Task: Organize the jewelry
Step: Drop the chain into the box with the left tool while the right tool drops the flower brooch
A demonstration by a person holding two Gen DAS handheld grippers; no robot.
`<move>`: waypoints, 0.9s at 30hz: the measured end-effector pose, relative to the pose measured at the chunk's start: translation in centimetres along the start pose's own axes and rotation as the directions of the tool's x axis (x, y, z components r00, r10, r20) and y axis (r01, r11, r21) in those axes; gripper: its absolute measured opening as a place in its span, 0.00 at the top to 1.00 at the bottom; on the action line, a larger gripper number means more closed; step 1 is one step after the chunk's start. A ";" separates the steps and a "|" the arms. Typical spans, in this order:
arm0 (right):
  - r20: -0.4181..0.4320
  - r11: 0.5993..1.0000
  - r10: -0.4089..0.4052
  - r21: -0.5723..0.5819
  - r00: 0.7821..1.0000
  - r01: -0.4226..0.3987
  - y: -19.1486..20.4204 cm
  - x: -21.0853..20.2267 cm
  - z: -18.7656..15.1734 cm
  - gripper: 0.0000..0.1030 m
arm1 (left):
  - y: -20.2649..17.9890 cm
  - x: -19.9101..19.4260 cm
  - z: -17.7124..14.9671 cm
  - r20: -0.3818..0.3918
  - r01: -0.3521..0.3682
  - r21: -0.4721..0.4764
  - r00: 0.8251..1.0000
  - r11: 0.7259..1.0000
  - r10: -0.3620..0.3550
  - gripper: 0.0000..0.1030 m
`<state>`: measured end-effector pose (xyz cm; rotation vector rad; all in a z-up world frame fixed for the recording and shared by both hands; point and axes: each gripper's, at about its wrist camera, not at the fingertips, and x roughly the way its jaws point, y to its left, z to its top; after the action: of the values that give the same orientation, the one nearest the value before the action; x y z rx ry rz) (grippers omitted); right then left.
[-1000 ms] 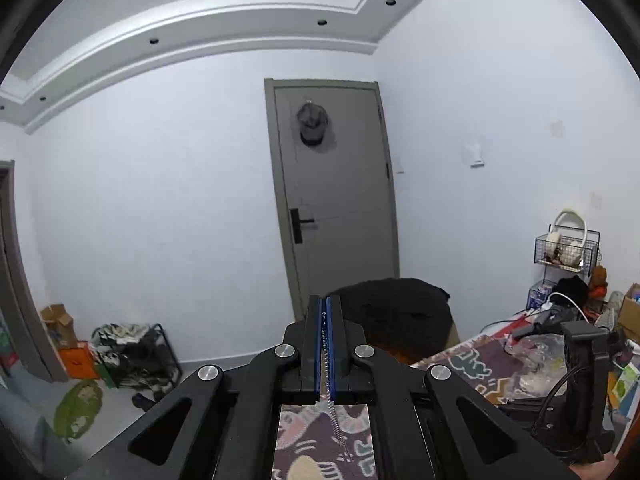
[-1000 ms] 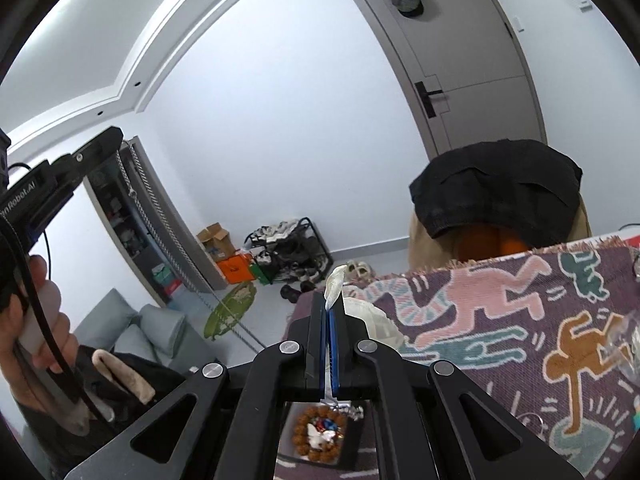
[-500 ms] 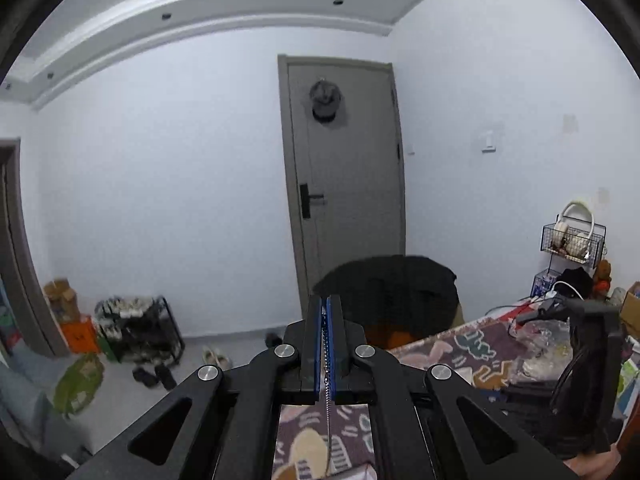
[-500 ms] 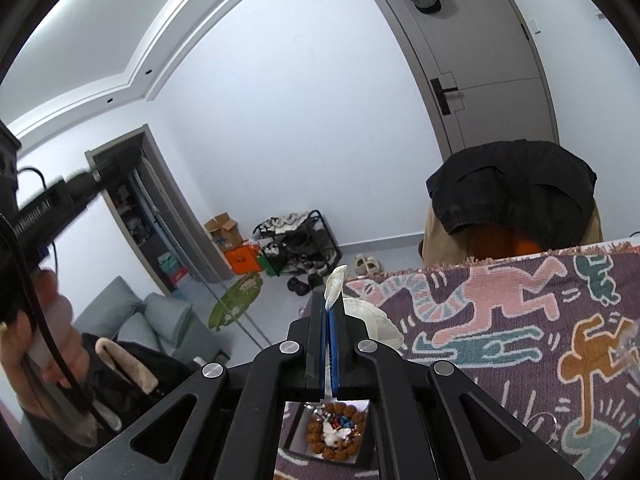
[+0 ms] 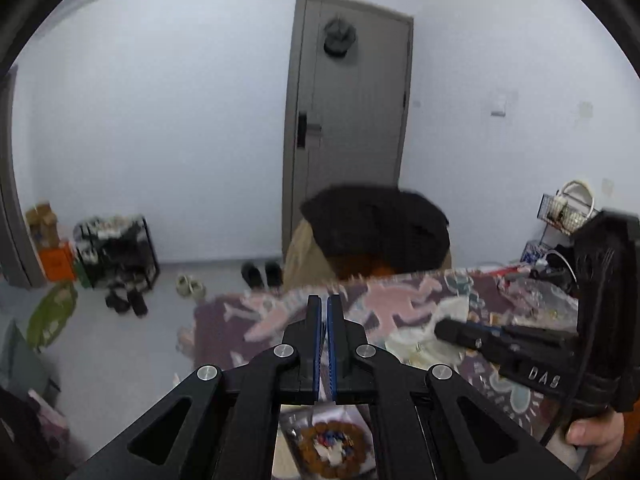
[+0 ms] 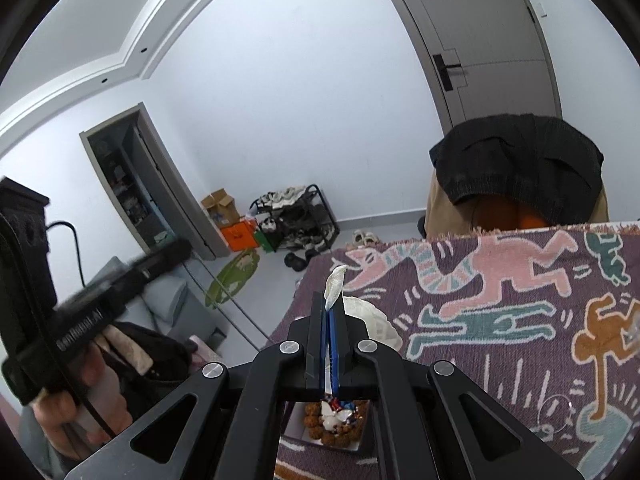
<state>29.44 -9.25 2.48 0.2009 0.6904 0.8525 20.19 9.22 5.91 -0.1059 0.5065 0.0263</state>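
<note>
Currently, the left hand-held gripper (image 5: pixel 324 300) hangs over the near edge of the surface (image 6: pixel 520 320), which is covered by a purple woven cloth with pink, teal and orange figures (image 6: pixel 500 280). Its jaws are clenched, a narrow slit between the blue pads; whether anything sits in the slit cannot be told through the blur. The right hand-held gripper (image 6: pixel 330 300) is clenched on a thin white strip (image 6: pixel 335 282) that projects past its tips. Directly below both, a bracelet of round brown beads (image 6: pixel 334 426) lies in a small white box (image 6: pixel 296 428) on the cloth, a white-and-coloured charm at its centre. A white crumpled item (image 6: pixel 376 320) rests just beyond the box. A chair draped with a black garment (image 6: pixel 516 160) stands behind the surface's far edge, before a grey door (image 5: pixel 352 120).
</note>
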 end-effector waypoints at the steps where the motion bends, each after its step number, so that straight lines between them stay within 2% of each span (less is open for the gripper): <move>1: -0.005 1.000 0.000 0.002 1.000 0.000 -0.1 0.2 -0.2 0.97 | 0.1 0.4 -0.4 -0.021 0.006 -0.009 1.000 1.000 -0.006 0.95; 2: -0.012 1.000 -0.002 0.004 1.000 0.002 -0.2 0.4 -0.4 0.97 | 0.3 0.9 -0.9 -0.044 0.011 -0.021 0.999 1.000 -0.012 0.89; 4: -0.024 1.000 -0.004 0.009 1.000 0.005 -0.3 0.8 -0.7 0.97 | 0.9 1.6 -2.0 -0.073 0.005 -0.048 0.997 0.999 -0.009 0.64; 5: -0.032 1.000 -0.005 0.013 0.999 0.005 -0.5 1.1 -0.8 0.97 | 1.2 1.7 -2.4 -0.074 0.002 -0.059 0.997 0.998 -0.007 0.38; 6: -0.039 1.000 -0.005 0.015 0.999 0.006 -0.6 1.3 -1.0 0.97 | 1.7 1.6 -3.0 -0.064 -0.004 -0.076 0.998 0.997 -0.001 0.19; 8: -0.054 1.000 -0.008 0.017 0.998 0.009 -0.8 1.7 -1.3 0.97 | 2.5 1.3 -3.9 -0.037 -0.016 -0.107 0.999 0.994 0.012 0.16; 18: -0.136 1.000 0.017 0.009 0.991 -0.016 0.2 4.5 -3.2 0.97 | 7.6 0.8 -8.4 -0.106 -0.102 -0.275 0.991 0.956 0.075 0.16; 23: -0.202 0.999 0.042 -0.016 0.978 -0.046 1.3 6.3 -4.1 0.96 | 9.2 0.3 -10.2 -0.111 -0.125 -0.340 0.990 0.932 0.093 0.15; 24: -0.240 0.998 0.049 -0.013 0.970 -0.054 1.5 7.0 -4.3 0.86 | 9.4 0.2 -10.6 -0.111 -0.139 -0.351 0.988 0.926 0.106 0.12; 25: -0.263 0.998 0.051 -0.005 0.963 -0.055 1.3 7.4 -4.6 0.62 | 9.5 0.2 -10.9 -0.109 -0.149 -0.360 0.987 0.921 0.118 0.11; 27: -0.262 0.999 0.044 0.013 0.964 -0.042 0.8 7.5 -5.0 0.30 | 9.6 0.1 -11.5 -0.106 -0.160 -0.372 0.986 0.914 0.129 0.07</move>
<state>29.21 -3.62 -4.62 0.1095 0.9401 0.9276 14.24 17.52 -5.06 -0.4514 0.5835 0.2679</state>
